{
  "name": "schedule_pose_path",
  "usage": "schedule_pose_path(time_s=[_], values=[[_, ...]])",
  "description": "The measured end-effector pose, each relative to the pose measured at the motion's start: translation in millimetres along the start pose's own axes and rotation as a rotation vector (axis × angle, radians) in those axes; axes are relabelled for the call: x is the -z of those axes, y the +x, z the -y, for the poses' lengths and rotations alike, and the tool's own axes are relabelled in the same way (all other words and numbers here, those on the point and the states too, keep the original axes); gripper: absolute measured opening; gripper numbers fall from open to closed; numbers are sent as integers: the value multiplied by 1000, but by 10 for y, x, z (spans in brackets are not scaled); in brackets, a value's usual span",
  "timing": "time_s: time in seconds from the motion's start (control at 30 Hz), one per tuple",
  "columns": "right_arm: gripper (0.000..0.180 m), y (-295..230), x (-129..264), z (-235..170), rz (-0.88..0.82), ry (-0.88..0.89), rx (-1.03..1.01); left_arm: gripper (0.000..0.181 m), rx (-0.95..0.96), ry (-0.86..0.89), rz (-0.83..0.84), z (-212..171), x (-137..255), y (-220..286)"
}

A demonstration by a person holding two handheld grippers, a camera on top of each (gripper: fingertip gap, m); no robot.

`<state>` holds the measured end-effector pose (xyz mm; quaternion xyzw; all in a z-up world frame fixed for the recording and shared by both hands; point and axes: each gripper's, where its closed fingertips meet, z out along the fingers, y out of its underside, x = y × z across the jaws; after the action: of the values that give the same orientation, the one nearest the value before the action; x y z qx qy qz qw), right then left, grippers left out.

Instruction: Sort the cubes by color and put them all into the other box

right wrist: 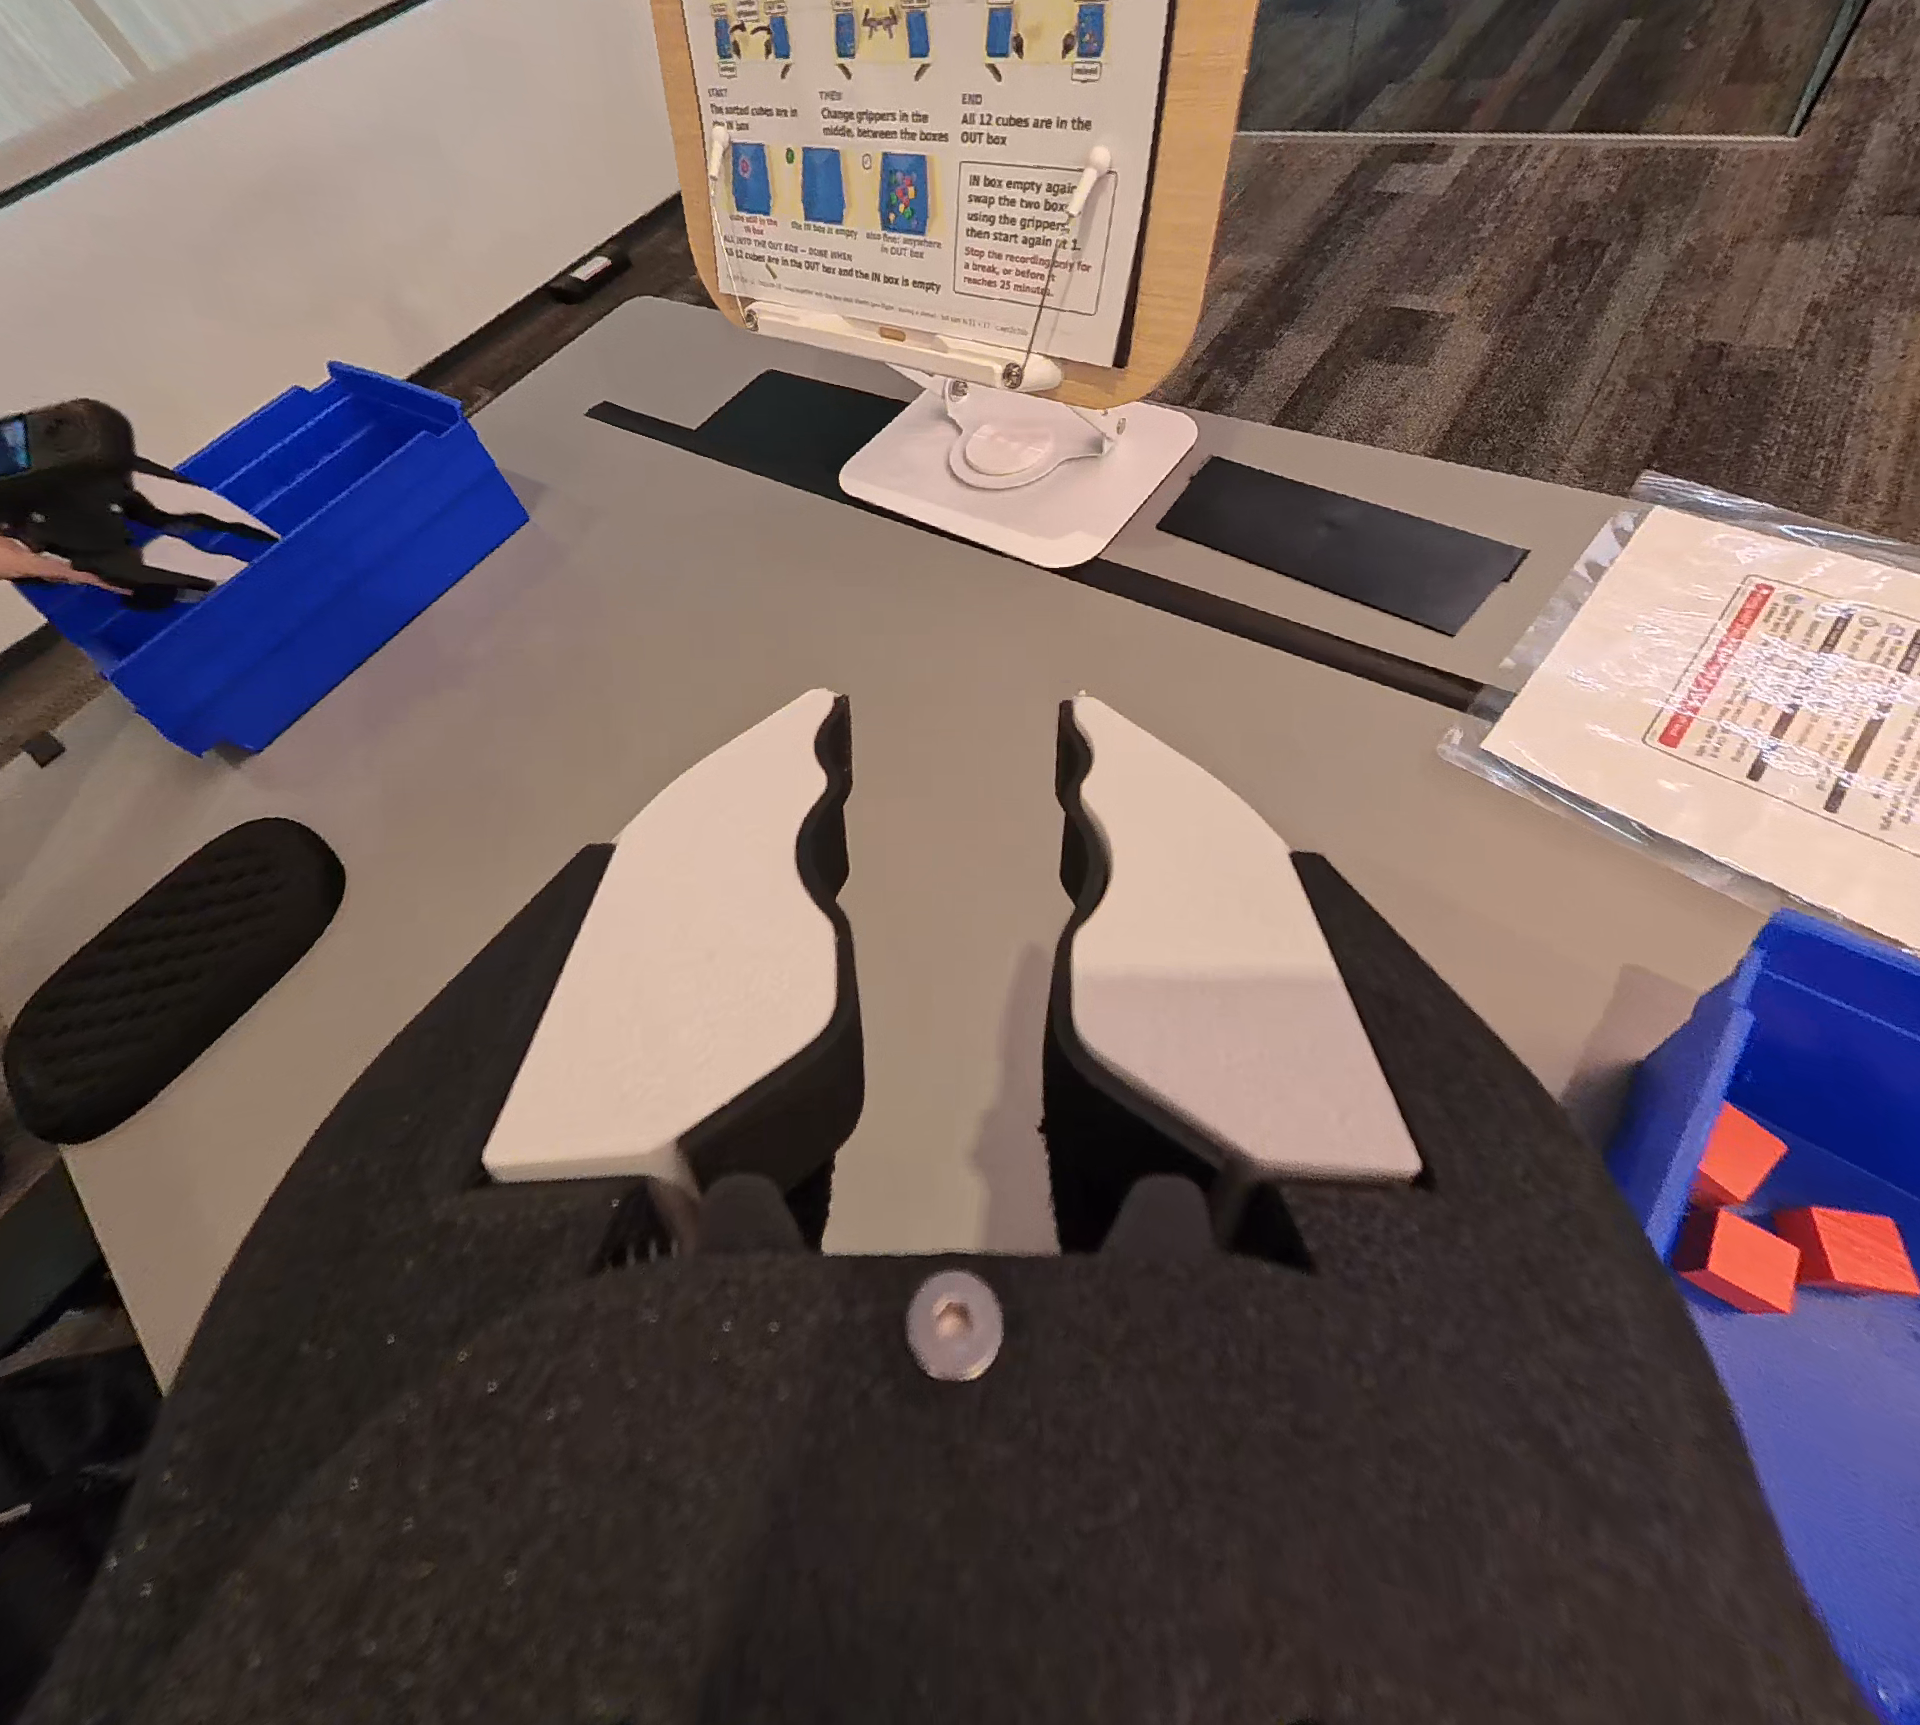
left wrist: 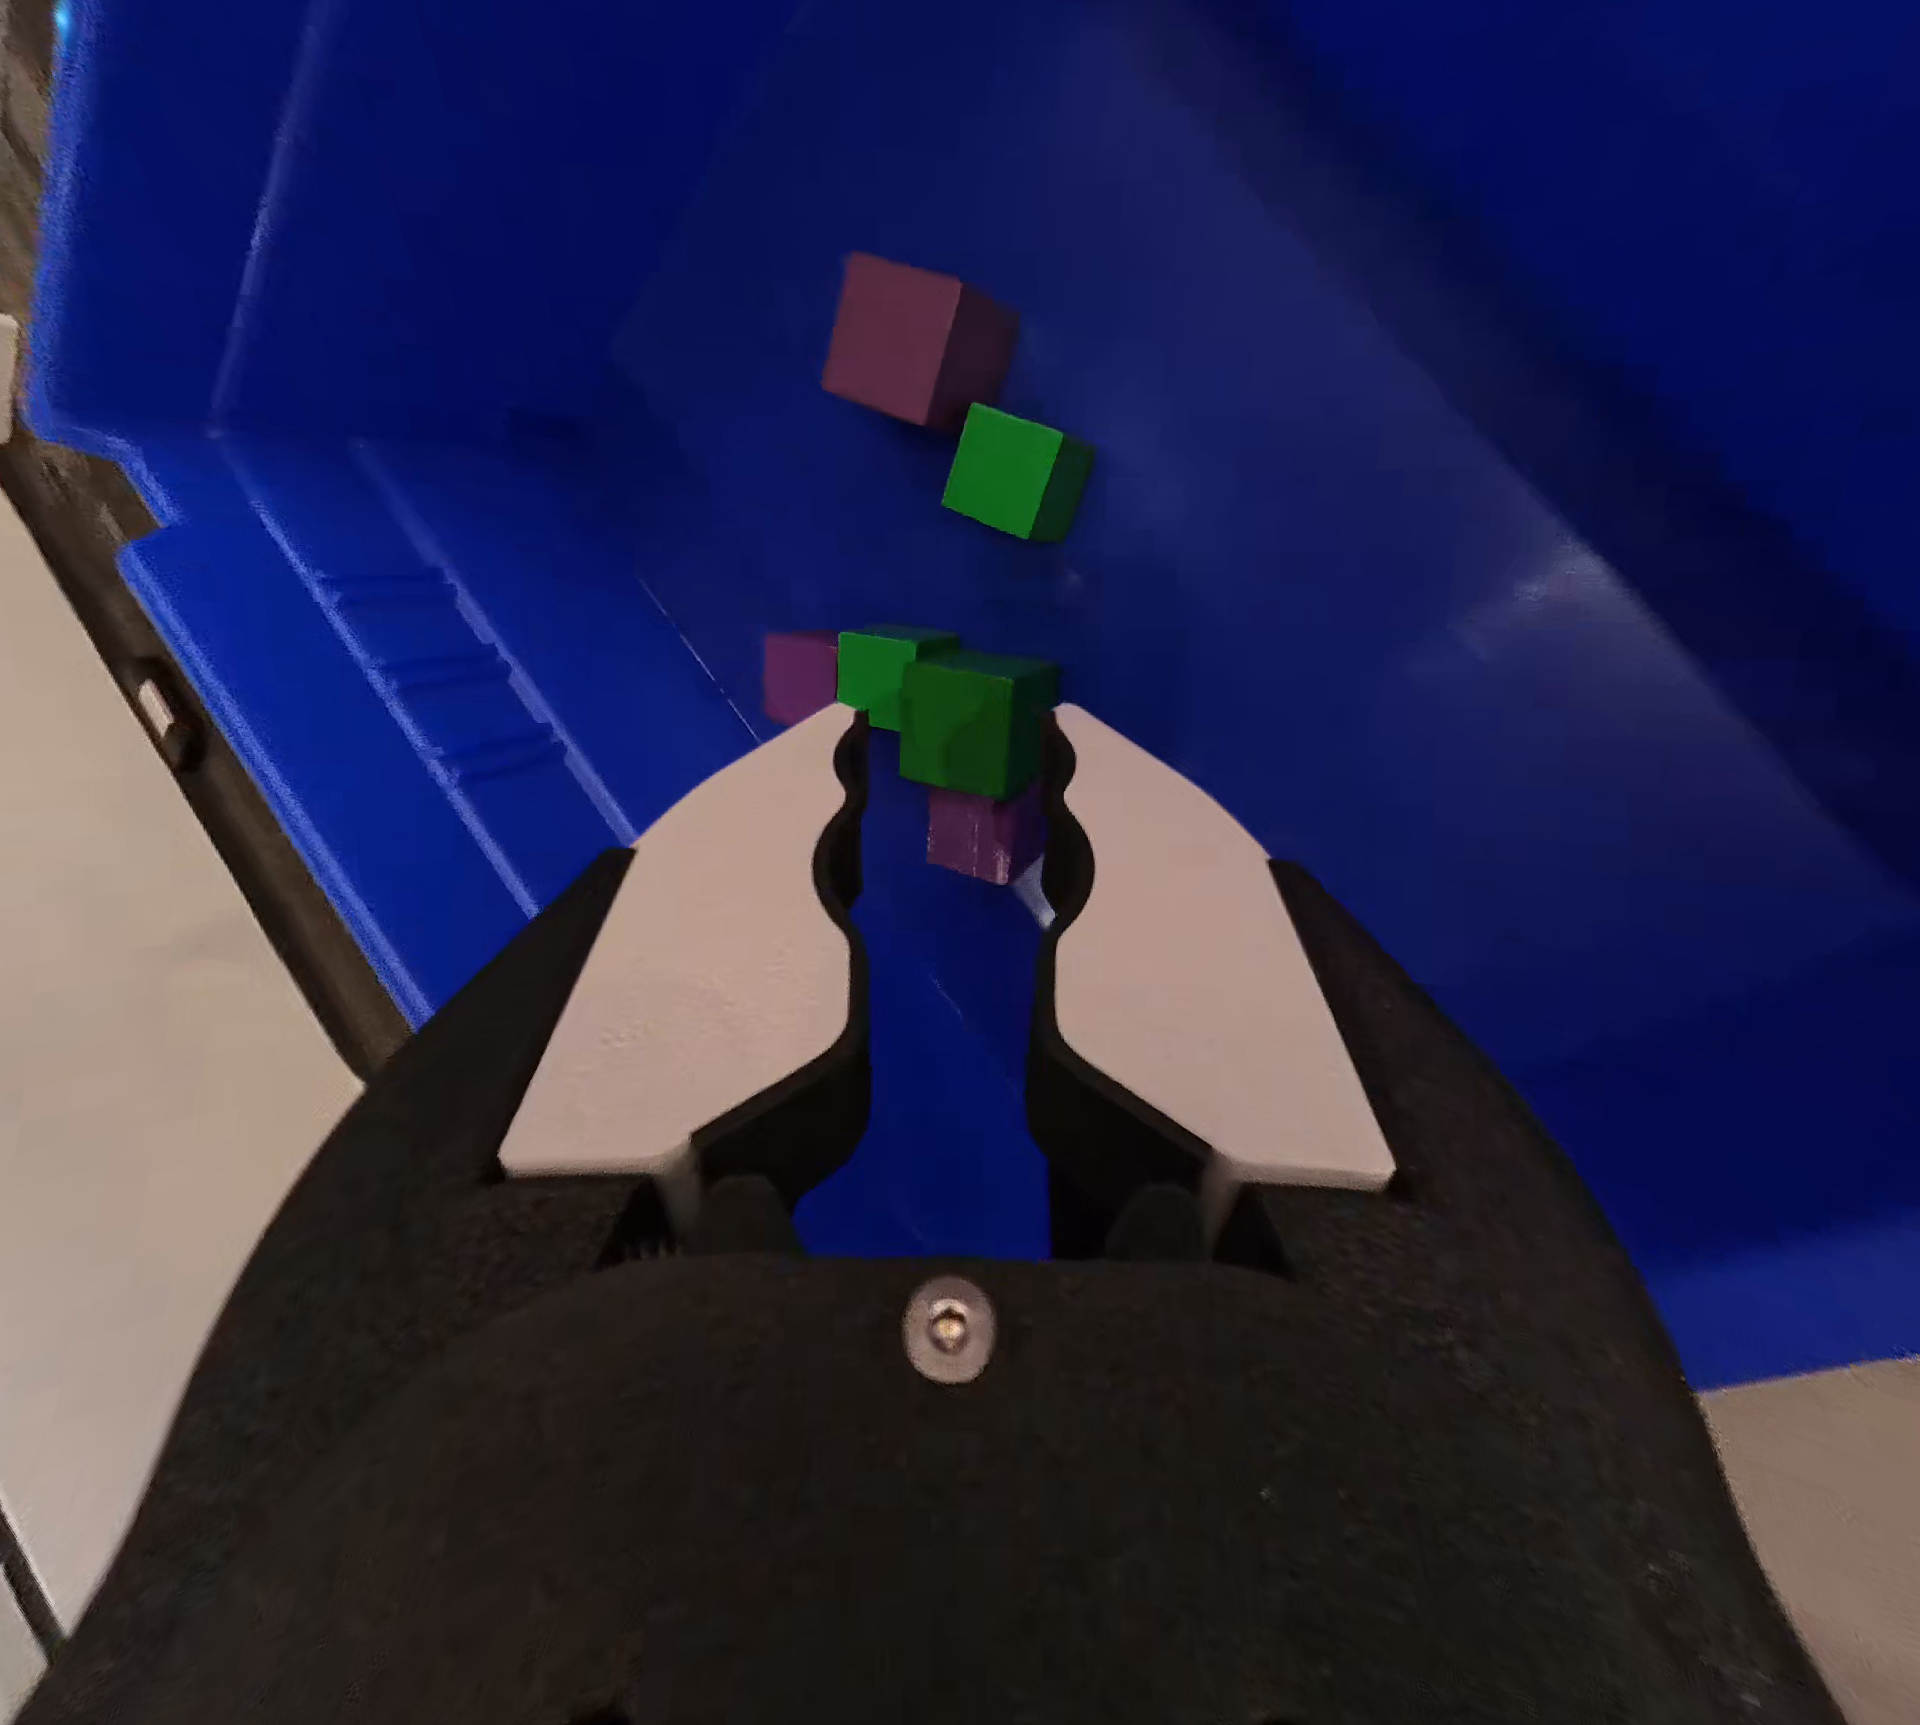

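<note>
The left wrist view looks from just behind the left claw point(left wrist: 951, 719) steeply down into a blue box point(left wrist: 1455, 325), very near its floor and cubes. The right wrist view sits higher above the worktop point(right wrist: 727, 636), behind the right claw point(right wrist: 954, 707), and faces across it toward a board point(right wrist: 935, 65) and the floor beyond. Both views share the left box point(right wrist: 343, 553), small and far at the left edge of the right wrist view, with the left claw point(right wrist: 223, 558) in it.

Left hand-held gripper point(left wrist: 951, 719) jaws parted, right hand-held gripper point(right wrist: 954, 704) parted

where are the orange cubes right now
In the right wrist view, the orange cubes lie in the blue box at the lower right, right of the open right gripper.
</note>
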<state>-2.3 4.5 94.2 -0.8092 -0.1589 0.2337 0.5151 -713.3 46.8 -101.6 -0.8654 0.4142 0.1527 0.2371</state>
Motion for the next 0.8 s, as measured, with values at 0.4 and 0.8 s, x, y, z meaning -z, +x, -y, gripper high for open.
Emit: schedule_pose_path(time_s=[0.4, 0.8], values=[[37, 147, 44, -40, -24, -8, -33, 33, 63, -99, -97, -175, -235, 53], [37, 151, -42, -114, -26, -65, -16, 28, 10, -48, -40, 32, -149, 1]])
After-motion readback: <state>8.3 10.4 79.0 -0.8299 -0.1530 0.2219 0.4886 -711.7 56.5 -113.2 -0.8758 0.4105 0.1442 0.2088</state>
